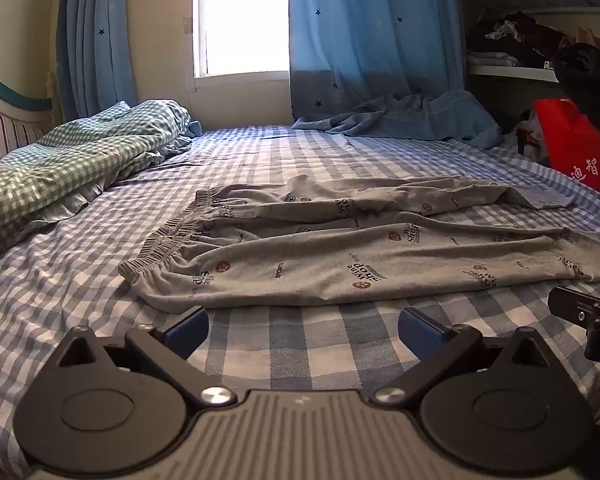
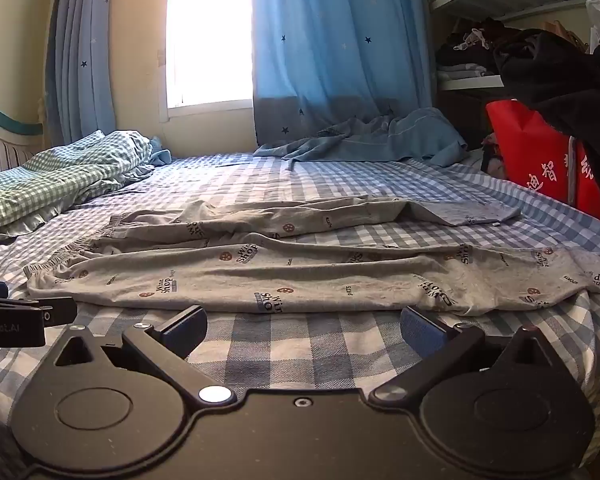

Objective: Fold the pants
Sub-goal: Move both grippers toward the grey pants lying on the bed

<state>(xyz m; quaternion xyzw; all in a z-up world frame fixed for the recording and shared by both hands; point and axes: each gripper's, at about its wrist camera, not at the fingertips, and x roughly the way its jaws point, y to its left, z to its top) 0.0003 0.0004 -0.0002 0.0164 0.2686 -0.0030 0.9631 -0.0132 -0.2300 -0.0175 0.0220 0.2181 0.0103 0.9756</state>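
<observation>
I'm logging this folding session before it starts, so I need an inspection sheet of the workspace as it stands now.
Surface: bed with blue checked sheet, wrinkled.
Job's things: grey printed pants lying spread out, waistband to the left, legs running right, not yet folded.
Clutter: green checked quilt bunched at the left; blue garment crumpled at the far edge; red bag at the right.
Grippers: left gripper open, short of the pants' near edge; right gripper open, likewise, holding nothing.
Cables: nothing seen.
Surroundings: bright window, blue star curtains, shelves with clothes.
</observation>
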